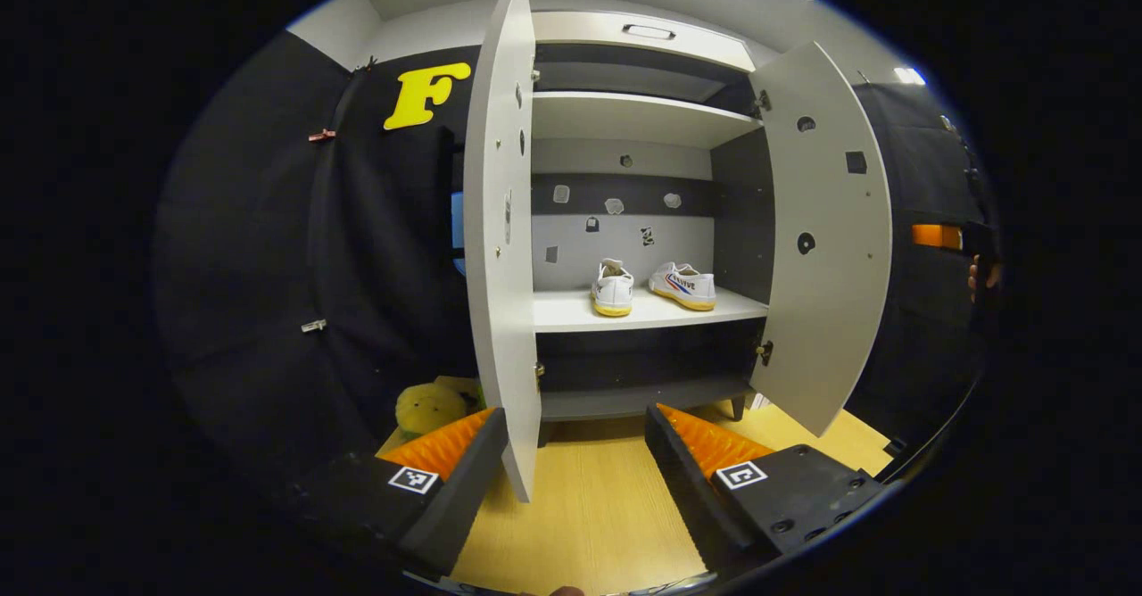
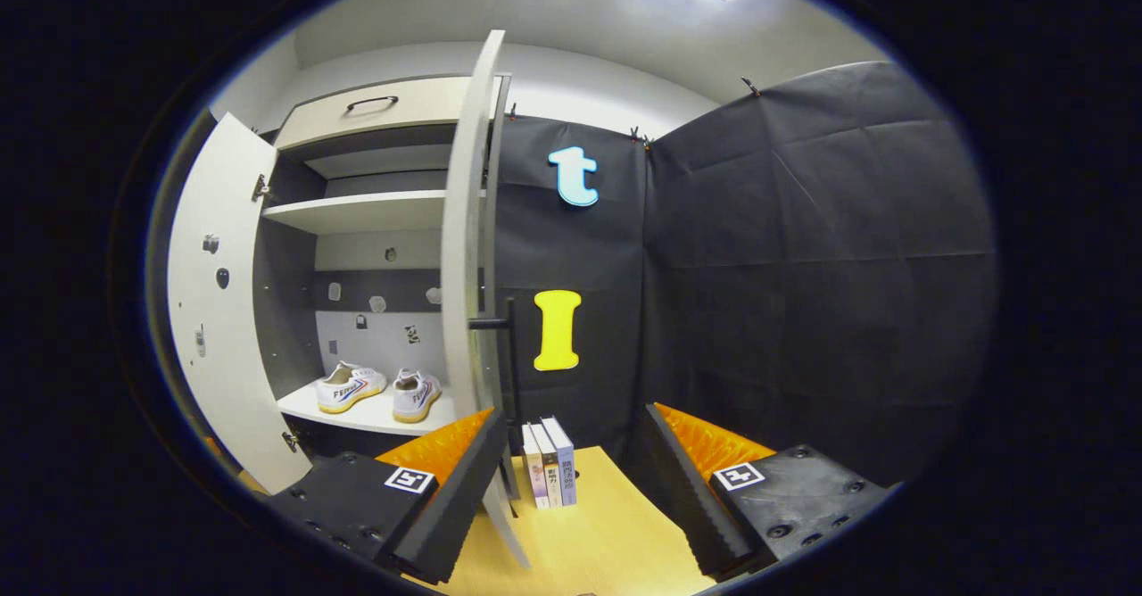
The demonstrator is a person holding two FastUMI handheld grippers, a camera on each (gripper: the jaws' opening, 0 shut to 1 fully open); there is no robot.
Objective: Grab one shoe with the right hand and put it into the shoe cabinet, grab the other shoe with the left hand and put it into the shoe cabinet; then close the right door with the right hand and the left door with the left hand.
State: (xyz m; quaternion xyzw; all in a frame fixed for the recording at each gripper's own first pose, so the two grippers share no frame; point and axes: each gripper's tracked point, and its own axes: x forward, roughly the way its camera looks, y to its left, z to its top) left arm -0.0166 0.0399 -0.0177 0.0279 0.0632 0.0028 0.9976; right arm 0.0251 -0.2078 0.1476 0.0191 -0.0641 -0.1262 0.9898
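Observation:
Two white shoes with yellow soles stand side by side on the middle shelf (image 1: 571,312) of the open shoe cabinet: one shoe (image 1: 612,289) heel-on, the other shoe (image 1: 683,285) to its right. The left door (image 1: 500,221) and right door (image 1: 830,239) both stand wide open. My left gripper (image 1: 575,413) is open and holds nothing, its fingers low in front of the left door's bottom edge. In the right gripper view the right door (image 2: 464,266) is edge-on with its black handle (image 2: 500,321). My right gripper (image 2: 571,410) is open beside that door's lower edge. The shoes (image 2: 350,386) show inside.
A few books (image 2: 549,462) stand upright on the wooden floor (image 2: 607,533) just right of the right door. A yellow-green round object (image 1: 430,407) lies left of the cabinet base. A hand (image 1: 977,279) holding the other gripper shows beyond the right door.

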